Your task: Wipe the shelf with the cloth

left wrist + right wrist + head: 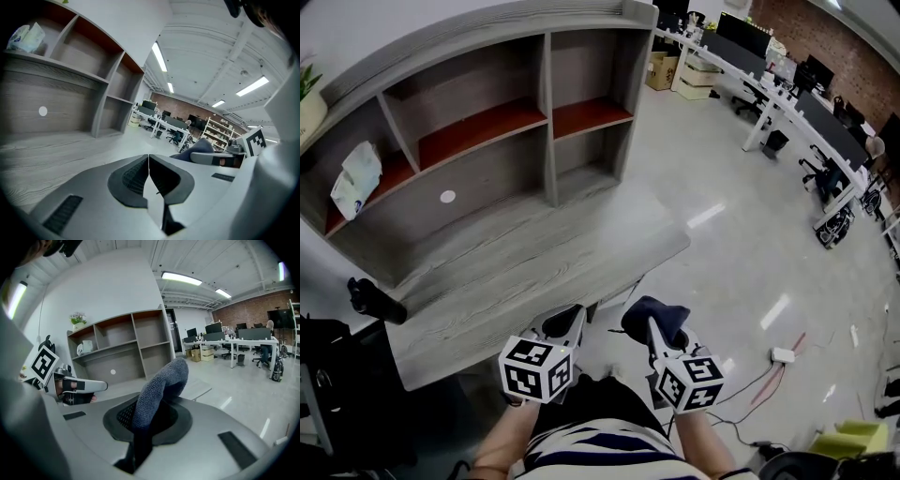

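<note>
A grey wooden shelf unit [497, 122] with red-brown boards stands at the back of a grey desk [534, 262]; it also shows in the left gripper view as the shelf unit [70, 84] and in the right gripper view as the shelf unit [122, 348]. My right gripper [654, 328] is shut on a dark blue-grey cloth [661, 317], which sticks up between the jaws as the cloth [159, 390]. It hangs off the desk's near right corner. My left gripper [567, 326] is shut with nothing in it, just over the desk's front edge.
A white packet [354, 178] lies on the left shelf board. A potted plant [309, 98] stands on top at left. A black object [375, 300] sits at the desk's left edge. Cables and a white adapter [783, 355] lie on the floor. Office desks [787, 103] stand beyond.
</note>
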